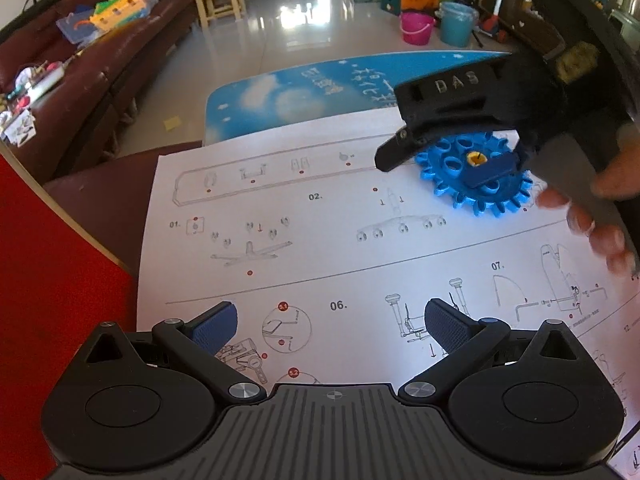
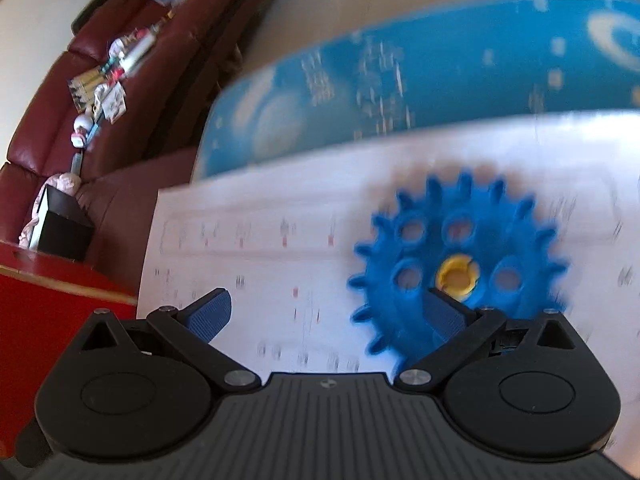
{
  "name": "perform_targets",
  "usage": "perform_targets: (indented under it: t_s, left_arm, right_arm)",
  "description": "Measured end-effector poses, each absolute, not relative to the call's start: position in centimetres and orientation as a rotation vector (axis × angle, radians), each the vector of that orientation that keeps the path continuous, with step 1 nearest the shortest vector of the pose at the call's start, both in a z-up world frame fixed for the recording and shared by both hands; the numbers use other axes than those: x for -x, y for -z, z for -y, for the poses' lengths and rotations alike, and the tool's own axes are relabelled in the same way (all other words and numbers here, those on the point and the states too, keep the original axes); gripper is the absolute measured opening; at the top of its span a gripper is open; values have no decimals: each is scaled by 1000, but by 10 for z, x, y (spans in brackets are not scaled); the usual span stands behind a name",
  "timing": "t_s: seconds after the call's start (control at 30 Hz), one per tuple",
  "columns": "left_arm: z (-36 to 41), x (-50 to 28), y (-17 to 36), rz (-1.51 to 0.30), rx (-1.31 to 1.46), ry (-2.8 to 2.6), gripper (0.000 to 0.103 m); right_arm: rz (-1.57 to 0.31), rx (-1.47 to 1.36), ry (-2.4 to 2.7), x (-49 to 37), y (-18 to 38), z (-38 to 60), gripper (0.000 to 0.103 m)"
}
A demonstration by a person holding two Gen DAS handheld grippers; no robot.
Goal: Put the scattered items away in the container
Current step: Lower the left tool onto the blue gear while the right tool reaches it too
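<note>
The blue plastic toothed gear wheel with a yellow hub (image 1: 476, 178) lay flat on the white printed instruction sheet (image 1: 320, 240), not yet lifted. No container could be identified in either view, so judged from this, the tidying was at an early stage; other scattered items were not visible.

The right gripper (image 2: 326, 316) stood open, one finger over the gear near its hub, the other above bare paper. The left gripper (image 1: 330, 326) was open and empty, hovering over the sheet's near part, well apart from the gear.

The sheet's far edge overlapped a blue patterned mat (image 1: 288, 92). Its left edge bordered a dark red sofa (image 1: 100, 92). Open paper remained between the grippers.
</note>
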State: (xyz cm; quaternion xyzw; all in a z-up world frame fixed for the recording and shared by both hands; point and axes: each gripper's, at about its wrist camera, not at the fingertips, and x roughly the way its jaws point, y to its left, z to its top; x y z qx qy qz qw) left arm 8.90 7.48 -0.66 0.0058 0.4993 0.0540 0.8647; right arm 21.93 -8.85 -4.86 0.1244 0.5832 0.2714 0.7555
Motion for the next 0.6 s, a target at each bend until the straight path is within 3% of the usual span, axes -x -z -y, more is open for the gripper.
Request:
perform_targets:
  t_s: [0.37,0.6]
  left_arm:
    - [-54,-63,16,-1067,-28,-78,103]
    - [-32,-25,20,-1064,-56,8,102]
  right_arm:
    - [-1276,-307,-613,-163,48,100,103]
    - [-1448,-440,-662,-102,53,114,102]
